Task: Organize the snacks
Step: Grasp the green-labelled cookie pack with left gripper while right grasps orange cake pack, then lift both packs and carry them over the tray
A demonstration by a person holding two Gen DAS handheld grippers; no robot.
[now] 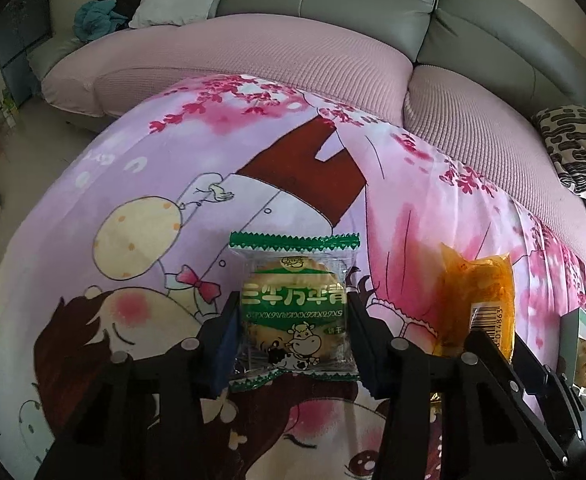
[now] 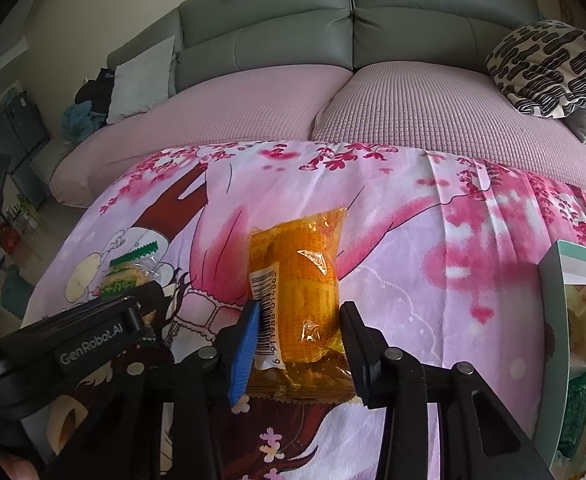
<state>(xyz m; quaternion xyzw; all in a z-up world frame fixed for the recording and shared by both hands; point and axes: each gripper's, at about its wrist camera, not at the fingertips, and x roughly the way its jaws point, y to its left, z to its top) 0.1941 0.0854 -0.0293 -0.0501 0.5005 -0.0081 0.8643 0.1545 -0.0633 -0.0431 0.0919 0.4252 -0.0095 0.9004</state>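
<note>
On the cartoon-printed pink cloth [image 1: 141,184] that covers the bench in front of the sofa [image 1: 333,4], your two grippers sit side by side, each closed on a snack. Your left gripper [image 1: 293,332] pinches the green-and-clear biscuit packet [image 1: 293,304] across its width; both pads press its sides, and the packet stands up on its near sealed edge with the green zigzag seam at the far end. From the right wrist view you see that same biscuit packet [image 2: 127,276] poking out past the left gripper's black body at the left. Your right gripper [image 2: 299,334] clamps the orange packet [image 2: 305,280] near its near end, the blue pad on the barcode side and the black finger against the opposite side; the packet's far end points away toward the sofa. In the left wrist view the orange packet [image 1: 479,300] sits just right of the biscuit packet, near it but not touching. At the far right edge a pale green box [image 2: 561,280] holds more wrapped snacks; I cannot tell which kinds. A black-and-white patterned cushion [image 2: 549,64] lies on the pink seat cover [image 2: 413,104] at the far right, and a pale cushion [image 2: 141,80] leans at the far left.
</note>
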